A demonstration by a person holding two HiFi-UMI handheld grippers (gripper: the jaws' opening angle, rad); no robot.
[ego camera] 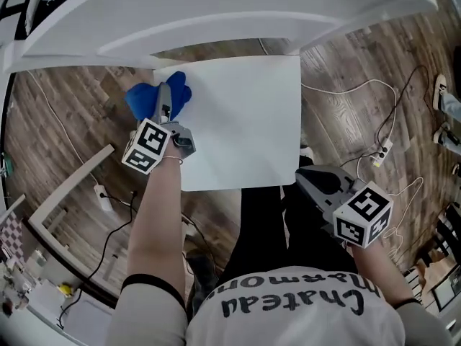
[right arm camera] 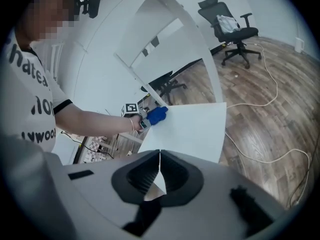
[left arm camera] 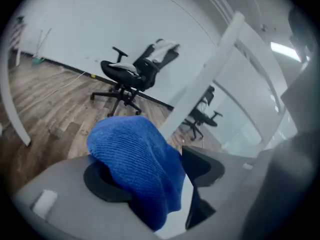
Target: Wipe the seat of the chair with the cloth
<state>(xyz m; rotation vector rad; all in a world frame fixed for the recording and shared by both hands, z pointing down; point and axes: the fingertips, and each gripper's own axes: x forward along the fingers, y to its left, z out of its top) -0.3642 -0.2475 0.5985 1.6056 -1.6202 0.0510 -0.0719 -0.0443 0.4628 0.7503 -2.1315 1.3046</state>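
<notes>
Left tool [ego camera: 167, 101]: jaws spread, blue cloth [ego camera: 142, 99] lying loose between them on a far corner of the chair seat [ego camera: 245, 128]. Right tool [right arm camera: 159, 173]: clenched, empty, beside the seat's near corner. Shirt [ego camera: 288, 301] print: "Chateau Marmon", end hidden.

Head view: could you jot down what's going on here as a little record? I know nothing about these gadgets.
Chair seat: white, flat
Cloth: blue, at the seat's far left corner
Left gripper: jaws apart, cloth lying between them
Right gripper: jaws together, empty, just off the seat's near right corner
</notes>
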